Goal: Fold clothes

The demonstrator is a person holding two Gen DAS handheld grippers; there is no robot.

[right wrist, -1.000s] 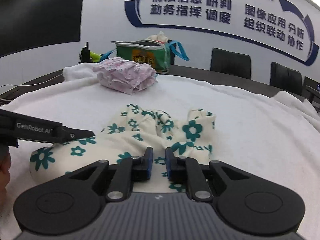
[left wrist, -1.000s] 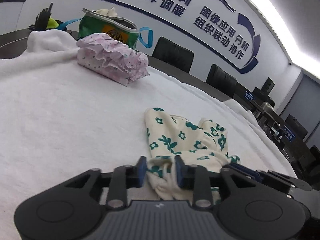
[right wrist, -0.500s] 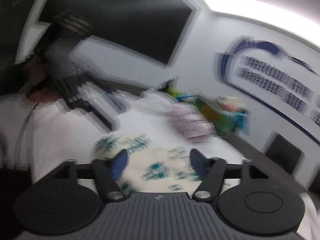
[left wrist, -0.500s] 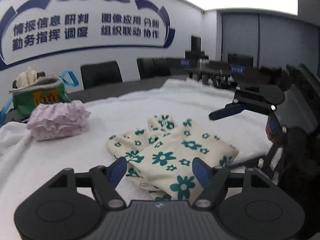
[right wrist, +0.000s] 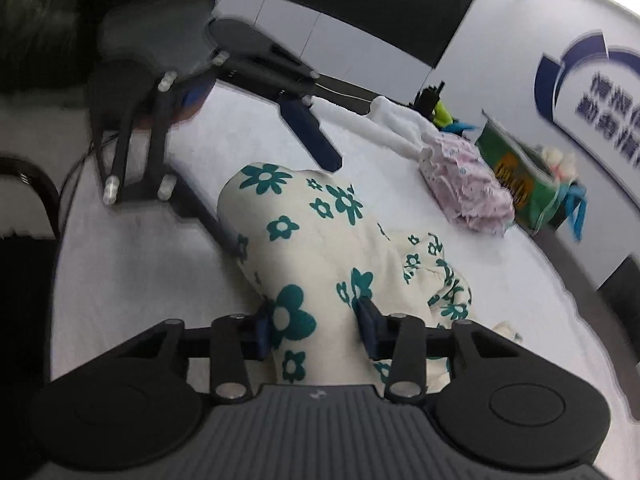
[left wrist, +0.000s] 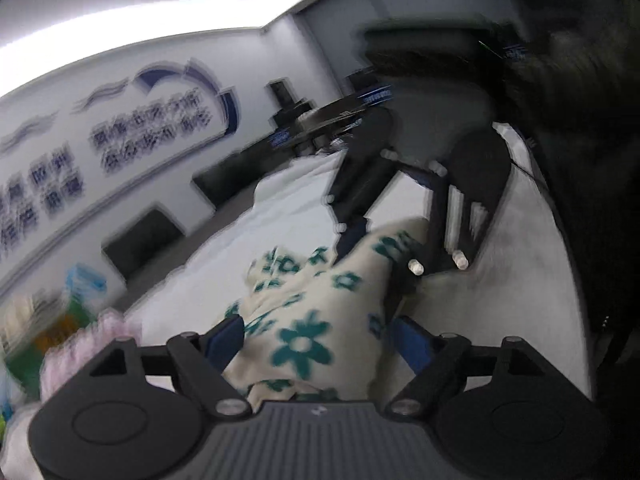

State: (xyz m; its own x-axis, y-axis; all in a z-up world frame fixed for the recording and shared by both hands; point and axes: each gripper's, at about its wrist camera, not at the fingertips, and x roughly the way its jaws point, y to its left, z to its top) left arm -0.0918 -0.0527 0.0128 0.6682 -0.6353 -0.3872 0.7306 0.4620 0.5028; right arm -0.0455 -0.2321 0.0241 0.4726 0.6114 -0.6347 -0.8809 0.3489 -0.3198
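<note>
A cream garment with teal flowers (right wrist: 304, 232) lies bunched in a long roll on the white-covered table (right wrist: 140, 280). My right gripper (right wrist: 316, 328) straddles its near end, jaws closing, and the pads press into the fabric on both sides. From the opposite end, my left gripper (left wrist: 320, 342) has the garment (left wrist: 304, 320) between its jaws, which are opening and stand wide. In the right wrist view the left gripper (right wrist: 288, 208) has one finger above the roll and one at its edge. The left wrist view is blurred.
A folded pink floral garment (right wrist: 468, 184) lies further back, with a green bag (right wrist: 520, 176) and a rolled white towel (right wrist: 396, 124) behind it. A black chair (right wrist: 24, 200) stands at the table's left edge. Dark clothing of a person (left wrist: 592, 160) fills the right.
Both grippers rolled and swung to face each other across the garment. The left let go of the hem and opened wide. The right opened, then narrowed around the bunched fabric.
</note>
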